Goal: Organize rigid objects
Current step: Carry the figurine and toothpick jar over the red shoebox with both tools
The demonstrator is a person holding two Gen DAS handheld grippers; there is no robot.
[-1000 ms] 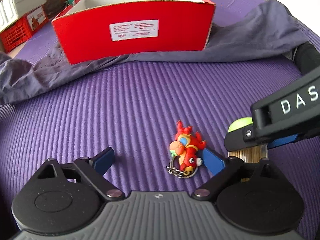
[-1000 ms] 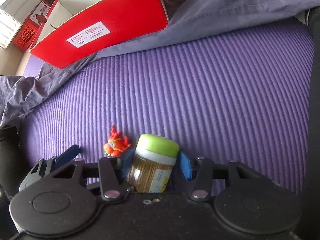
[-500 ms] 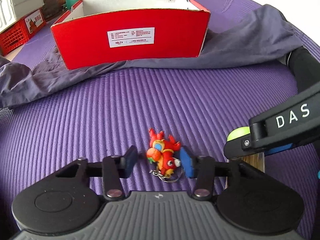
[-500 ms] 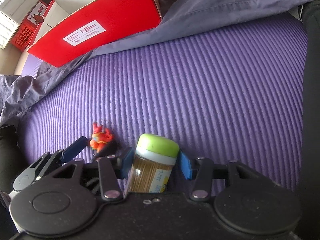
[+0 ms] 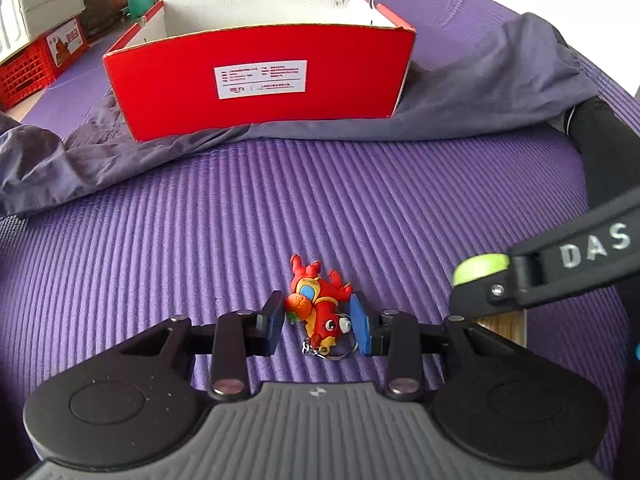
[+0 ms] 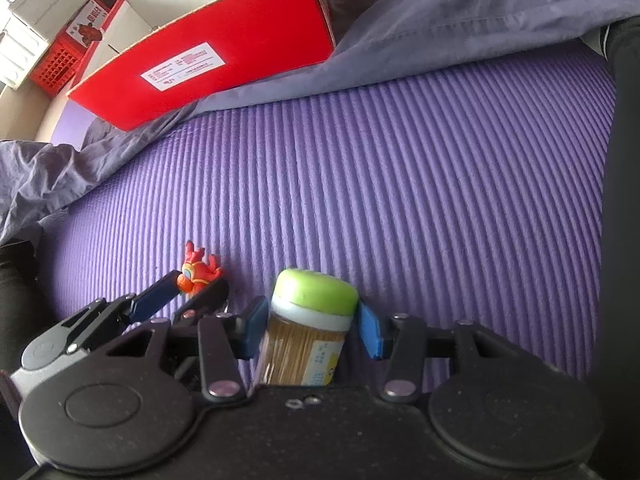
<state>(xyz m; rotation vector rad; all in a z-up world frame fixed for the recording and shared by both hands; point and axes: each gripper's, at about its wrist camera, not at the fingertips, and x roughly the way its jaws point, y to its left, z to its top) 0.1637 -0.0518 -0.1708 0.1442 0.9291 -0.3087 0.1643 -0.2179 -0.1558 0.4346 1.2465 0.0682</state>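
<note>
Low and centre in the left wrist view: a red toy keychain [image 5: 318, 308], a small cartoon creature with orange face, blue patch and white eye, lying on its side on the ribbed purple mat [image 5: 280, 208] with its metal ring [image 5: 332, 354] trailing toward the camera. Pinched by the left gripper [image 5: 318, 322]: both blue pads touching the figure's sides, jaws narrowed to its width. Seen again at lower left of the right wrist view [image 6: 198, 274], caught between the same fingers.

Just right of it, a small jar [image 6: 308, 332] with a lime-green cap and white collar, packed with thin wooden sticks, standing upright on the mat, a yellow label low on its side. Clasped by the right gripper [image 6: 310, 326], blue pads set against the collar on either side, jaws moderately narrowed. In the left wrist view, only the green cap [image 5: 480, 268] peeking out from behind that gripper's black arm at right.

Farther back, upper centre: a red cardboard box [image 5: 260, 88] with white interior and a white label, open at the top, resting on a rumpled grey-blue cloth [image 5: 480, 96] spread across the mat. At upper left, a red crate [image 5: 28, 76].
</note>
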